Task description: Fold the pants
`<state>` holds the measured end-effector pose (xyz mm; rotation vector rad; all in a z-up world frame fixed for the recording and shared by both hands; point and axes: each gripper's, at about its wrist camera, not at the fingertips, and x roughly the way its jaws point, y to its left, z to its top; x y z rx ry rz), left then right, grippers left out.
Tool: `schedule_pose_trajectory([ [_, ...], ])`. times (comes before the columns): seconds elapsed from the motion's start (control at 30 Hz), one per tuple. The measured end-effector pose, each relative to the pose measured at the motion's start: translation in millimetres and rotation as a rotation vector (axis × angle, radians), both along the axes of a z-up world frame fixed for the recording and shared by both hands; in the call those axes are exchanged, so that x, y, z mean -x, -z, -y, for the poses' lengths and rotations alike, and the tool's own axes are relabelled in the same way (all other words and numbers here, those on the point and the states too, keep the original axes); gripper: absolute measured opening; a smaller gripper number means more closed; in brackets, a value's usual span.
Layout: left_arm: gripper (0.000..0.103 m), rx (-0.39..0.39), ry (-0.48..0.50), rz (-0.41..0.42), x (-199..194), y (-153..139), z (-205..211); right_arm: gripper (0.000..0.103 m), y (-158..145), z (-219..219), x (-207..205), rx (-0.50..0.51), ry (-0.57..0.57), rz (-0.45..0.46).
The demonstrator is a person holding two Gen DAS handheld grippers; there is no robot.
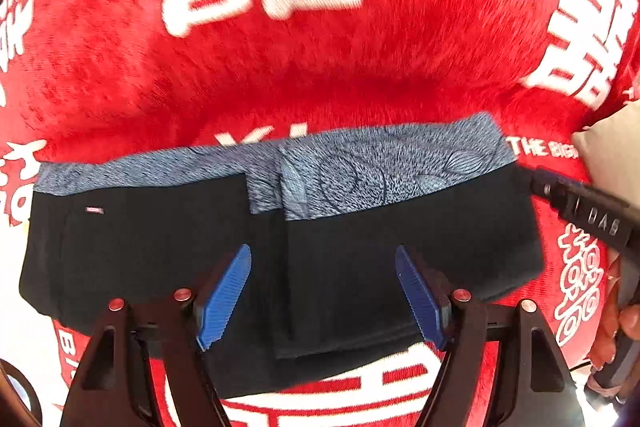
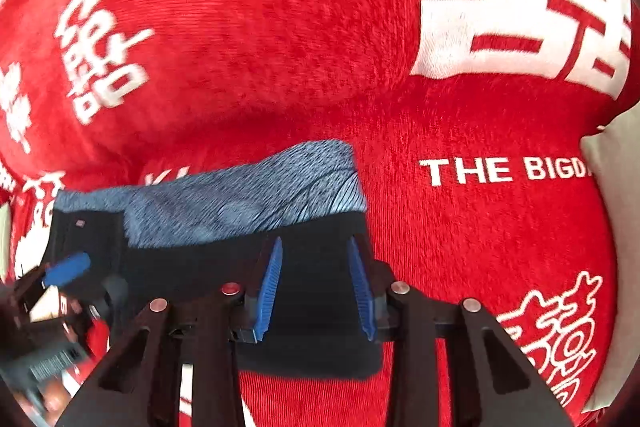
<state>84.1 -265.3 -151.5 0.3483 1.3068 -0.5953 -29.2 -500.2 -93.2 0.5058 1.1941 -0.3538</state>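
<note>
The pants lie folded into a wide black rectangle on the red cover, with a blue-grey patterned band along the far edge. My left gripper hovers over the middle of the fold, its blue pads wide apart and nothing between them. In the right wrist view the pants reach to the left, and my right gripper stands above their right end, jaws narrower but parted, pads not pressing the cloth. The right gripper's black body shows at the pants' right edge. The left gripper's blue pad appears blurred at the left.
A red plush cover with white characters and "THE BIGD" lettering spreads under everything. A beige cushion lies at the right edge. A person's hand holds the right gripper's handle.
</note>
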Motion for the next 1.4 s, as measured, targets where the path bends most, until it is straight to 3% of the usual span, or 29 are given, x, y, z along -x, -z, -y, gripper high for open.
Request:
schedule_pose_trajectory([
  [0.23,0.077,-0.09,-0.031,-0.061,-2.5,47.4,7.2,0.041,29.6,-5.6,-21.5,0.042,-0.068,-0.069],
  [0.33,0.094,-0.111,-0.068,-0.044,-8.5,57.4,6.0,0.043,47.8,-6.5,-24.9,0.042,-0.087,-0.093],
  [0.43,0.094,-0.099,-0.108,-0.093,-16.6,61.3,-0.2,0.046,44.3,-3.5,-25.0,0.019,-0.098,-0.091],
  [0.57,0.094,-0.105,-0.136,-0.109,-18.9,52.6,-7.4,0.079,31.6,-1.7,-16.6,-0.024,-0.107,-0.097],
  [0.8,0.094,0.001,-0.246,-0.218,-12.9,32.2,-38.4,0.08,9.0,-6.0,31.4,-0.073,-0.086,-0.093],
  [1.03,0.094,-0.039,-0.348,-0.209,10.2,23.5,-79.5,0.08,3.7,-21.3,65.2,-0.111,-0.133,-0.108],
  [1.2,0.094,-0.052,-0.361,-0.215,35.6,25.2,-108.1,0.08,4.5,-35.6,73.7,-0.089,-0.169,-0.129],
  [1.4,0.094,-0.03,-0.352,-0.252,30.9,37.5,-139.6,0.08,6.3,-60.9,64.6,-0.053,-0.135,-0.153],
])
